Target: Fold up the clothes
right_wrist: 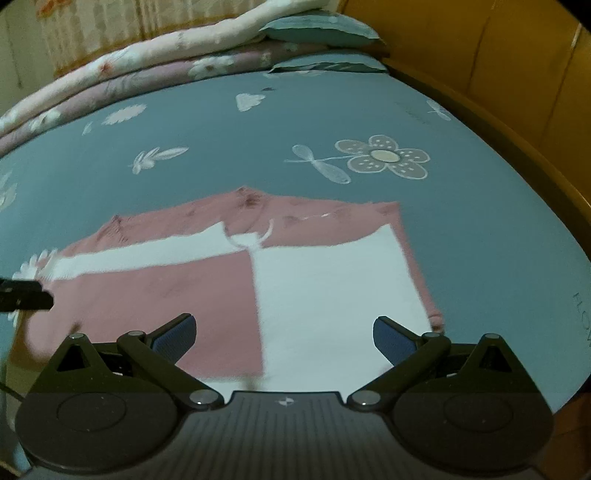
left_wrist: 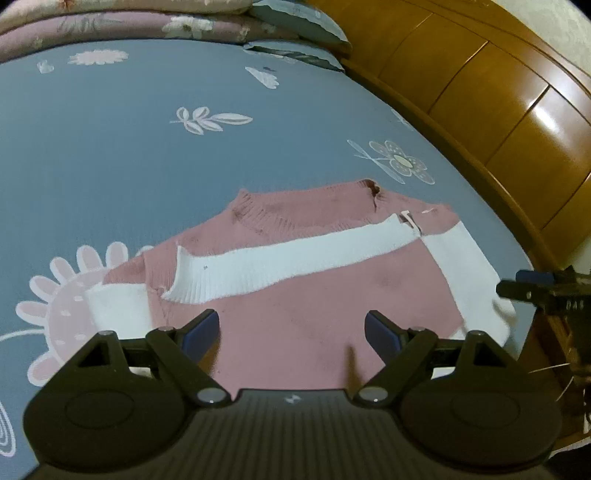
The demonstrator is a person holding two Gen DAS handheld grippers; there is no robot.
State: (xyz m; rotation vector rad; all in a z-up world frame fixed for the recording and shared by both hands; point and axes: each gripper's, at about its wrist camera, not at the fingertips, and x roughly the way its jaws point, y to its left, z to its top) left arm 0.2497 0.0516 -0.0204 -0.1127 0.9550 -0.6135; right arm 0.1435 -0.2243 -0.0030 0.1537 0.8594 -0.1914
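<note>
Pink and white sweater (left_wrist: 295, 295) spread flat on the blue flowered bedsheet (left_wrist: 147, 147), one white sleeve (left_wrist: 280, 258) folded across its chest; left gripper (left_wrist: 291, 332) above its lower part, fingers wide apart, empty; right gripper (right_wrist: 284, 334) likewise spread over the white panel (right_wrist: 332, 295), gripping nothing; wooden headboard (left_wrist: 480, 92) at right

Wide flat blue floral bedsheet (left_wrist: 147, 147) lies open around the pink and white knit sweater (left_wrist: 295, 314). Folded floral quilts (right_wrist: 110, 81) and blue pillows (right_wrist: 321, 31) block the far end; a glossy wooden headboard (left_wrist: 498, 92) walls one side.
</note>
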